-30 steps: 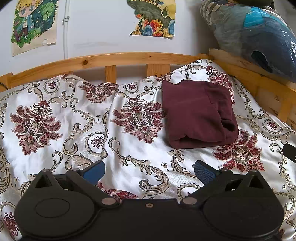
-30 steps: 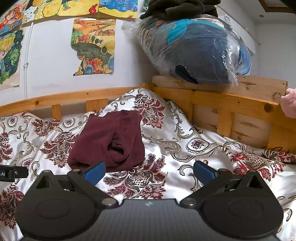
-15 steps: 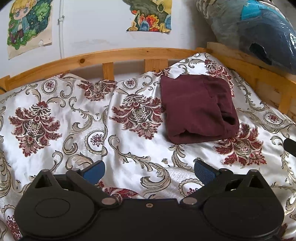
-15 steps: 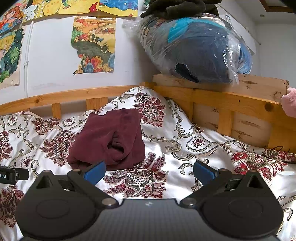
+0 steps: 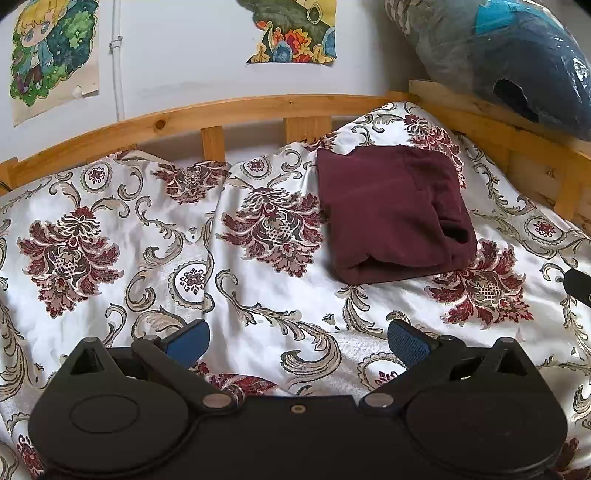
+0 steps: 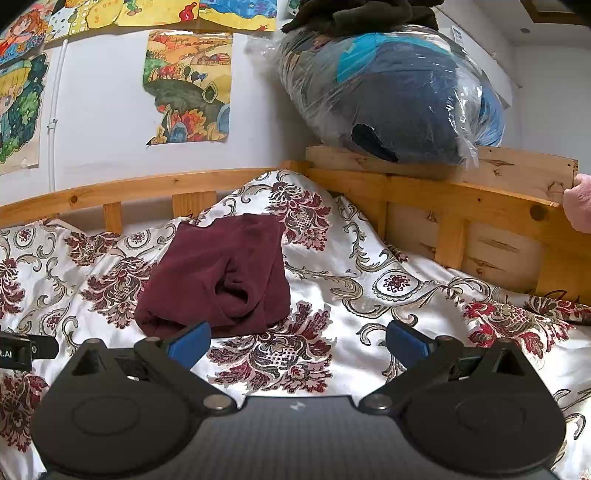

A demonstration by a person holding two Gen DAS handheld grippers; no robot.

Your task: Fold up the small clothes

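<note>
Nearest to me, the left gripper hangs over the flowered bedspread with its blue-tipped fingers spread wide and nothing between them. The right gripper sits the same way, wide and empty, low above the cover.

A little beyond both lies the maroon garment, already folded into a thick square on the bedspread, toward the far side of the bed near the corner of the wooden rail. One loose pocket of cloth gapes at its near right edge. I'd say this piece is folded and set down, so the step in hand looks like letting go and turning to another piece; no other loose clothing shows on the bed.

Farthest off, a clear plastic bag rests on the headboard ledge, stuffed with dark blue and turquoise bedding or clothes, with a dark bundle on top.
</note>
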